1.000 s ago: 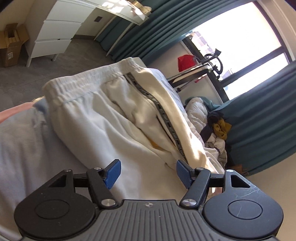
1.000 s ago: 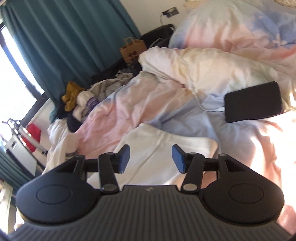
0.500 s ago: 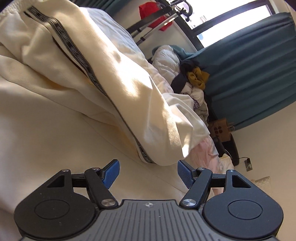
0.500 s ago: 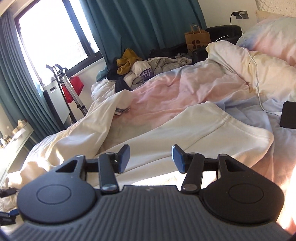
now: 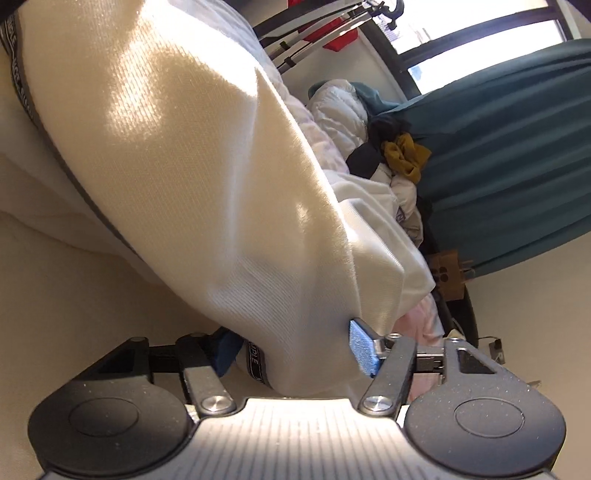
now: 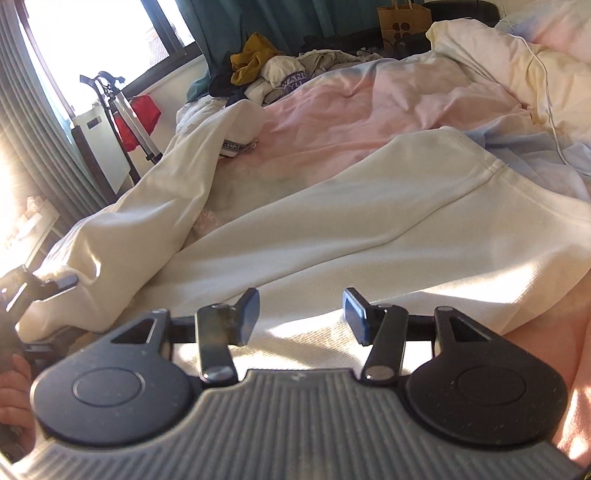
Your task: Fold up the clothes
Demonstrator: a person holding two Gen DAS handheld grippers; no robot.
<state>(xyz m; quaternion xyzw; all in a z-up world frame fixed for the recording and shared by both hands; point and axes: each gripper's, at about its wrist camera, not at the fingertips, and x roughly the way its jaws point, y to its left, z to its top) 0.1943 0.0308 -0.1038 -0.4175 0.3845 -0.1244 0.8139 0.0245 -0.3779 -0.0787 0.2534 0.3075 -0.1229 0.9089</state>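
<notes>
Cream-white sweatpants with a black lettered side stripe lie on the bed. In the left wrist view one trouser leg (image 5: 207, 177) fills the frame, and its cuff end sits between the fingers of my left gripper (image 5: 295, 350). The jaws stand wide around the cloth, not closed. In the right wrist view my right gripper (image 6: 301, 317) is open and empty just above the other trouser leg (image 6: 369, 229). The left gripper (image 6: 37, 291) shows at the far left edge of that view, at the end of the raised leg.
A pink and blue duvet (image 6: 388, 96) covers the bed. A pile of clothes (image 6: 273, 70) lies by the teal curtain. A paper bag (image 6: 404, 18), a folded rack with a red item (image 6: 136, 114) and a white charging cable (image 6: 546, 85) are in view.
My left gripper has moved forward onto the trouser leg's cuff, so the cloth now sits between its fingers. My right gripper has dropped lower and closer over the other leg.
</notes>
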